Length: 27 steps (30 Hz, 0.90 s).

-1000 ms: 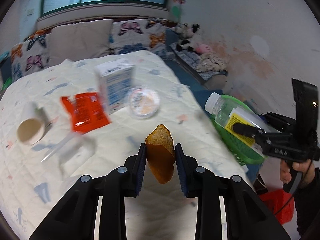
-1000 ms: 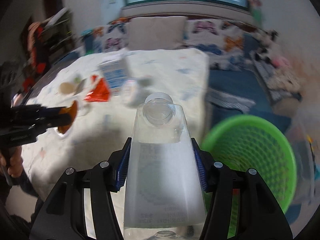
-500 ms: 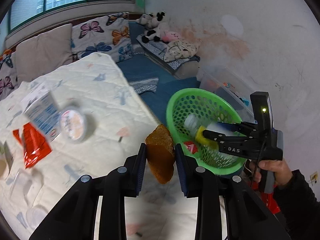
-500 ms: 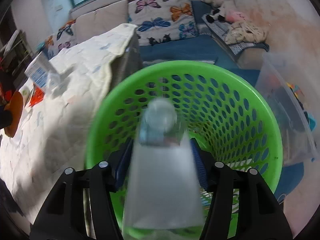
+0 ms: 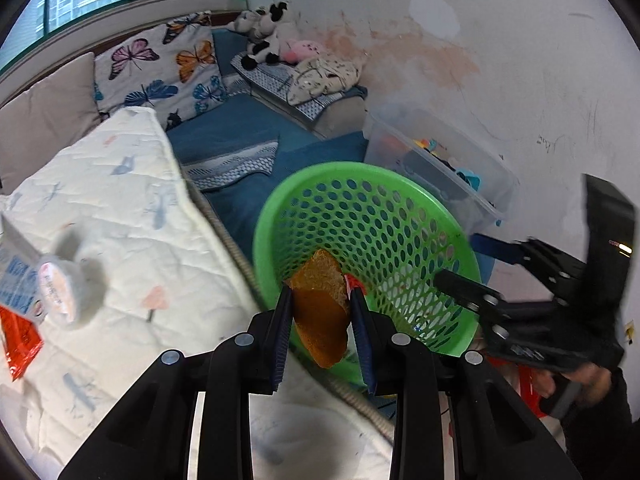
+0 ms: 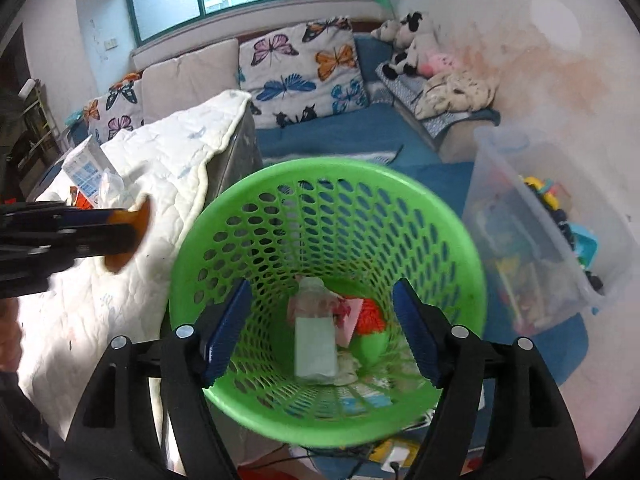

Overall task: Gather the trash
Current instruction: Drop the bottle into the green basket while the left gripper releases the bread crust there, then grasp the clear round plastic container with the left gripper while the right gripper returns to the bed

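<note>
A: Left wrist view, lower centre of frame: the left claw [image 5: 322, 312] is clenched on a brown, crusty scrap [image 5: 320, 312], its blue pads pressing both sides. The scrap's tip overlaps the near rim of the green basket [image 5: 400, 216], which fills the middle of the frame.

B: And the right claw?

A: Right wrist view, bottom of frame: the right claw [image 6: 322, 328] is released, its jaws opening with nothing between the pads. It hangs directly over the basket's mouth. Seen through that gap, a clear plastic bottle [image 6: 314, 332] lies at the bottom of the basket among red and pink scraps [image 6: 366, 314], blurred.

B: What remains outside the basket?

A: On the quilted white surface [image 5: 132, 208], at the left edge of the left wrist frame: a blue-and-white carton [image 5: 14, 276], a small round tub [image 5: 60, 294] and a red wrapper [image 5: 18, 340]. All are blurred.

B: The surroundings?

A: Butterfly-print cushions [image 6: 304, 68] sit at the upper centre, plush toys [image 6: 416, 46] to their right, and a clear storage box [image 6: 532, 220] of toys at the right, against a stained white wall. In the left wrist view the right claw appears at the right edge, a hand [image 5: 584, 384] beneath it.
</note>
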Each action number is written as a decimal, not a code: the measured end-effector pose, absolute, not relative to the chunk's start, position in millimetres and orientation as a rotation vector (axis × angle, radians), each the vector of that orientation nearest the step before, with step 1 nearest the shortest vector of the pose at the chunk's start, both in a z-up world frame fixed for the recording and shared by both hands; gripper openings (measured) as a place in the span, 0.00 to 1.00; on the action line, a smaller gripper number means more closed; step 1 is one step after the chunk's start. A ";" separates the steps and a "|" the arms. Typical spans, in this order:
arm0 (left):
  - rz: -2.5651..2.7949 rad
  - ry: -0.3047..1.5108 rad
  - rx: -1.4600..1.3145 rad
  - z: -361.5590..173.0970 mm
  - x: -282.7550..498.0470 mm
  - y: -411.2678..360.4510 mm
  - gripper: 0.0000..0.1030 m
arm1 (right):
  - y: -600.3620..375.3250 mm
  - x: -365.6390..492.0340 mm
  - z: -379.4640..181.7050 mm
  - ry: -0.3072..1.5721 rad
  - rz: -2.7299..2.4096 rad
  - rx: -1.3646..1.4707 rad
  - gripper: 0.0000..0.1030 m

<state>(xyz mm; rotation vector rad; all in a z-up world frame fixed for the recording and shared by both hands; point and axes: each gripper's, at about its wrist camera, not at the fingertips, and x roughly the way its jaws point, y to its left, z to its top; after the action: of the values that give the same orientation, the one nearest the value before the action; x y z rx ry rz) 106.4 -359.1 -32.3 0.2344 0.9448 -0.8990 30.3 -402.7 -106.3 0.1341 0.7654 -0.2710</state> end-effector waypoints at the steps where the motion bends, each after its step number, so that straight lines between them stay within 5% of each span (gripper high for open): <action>1: -0.904 0.954 0.236 -35.3 106.8 -364.9 0.28 | -402.5 25.7 -105.2 0.757 -0.273 0.136 0.72; 7: -0.921 0.996 0.248 -52.5 104.5 -391.6 0.31 | -404.9 -2.1 -104.6 0.719 -0.291 0.185 0.74; 11: -0.927 0.986 0.246 -54.8 99.1 -396.7 0.58 | -406.5 -10.3 -111.4 0.721 -0.304 0.208 0.74; 27: -0.788 0.933 0.198 -38.6 96.0 -319.8 0.72 | -374.6 -8.3 -106.5 0.707 -0.241 0.213 0.78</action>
<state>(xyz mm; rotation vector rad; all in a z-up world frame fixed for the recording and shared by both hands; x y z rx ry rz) 96.0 -319.8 -38.6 0.1976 0.9331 -0.7877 -8.3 -374.6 -106.5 0.2126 0.7071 -0.2408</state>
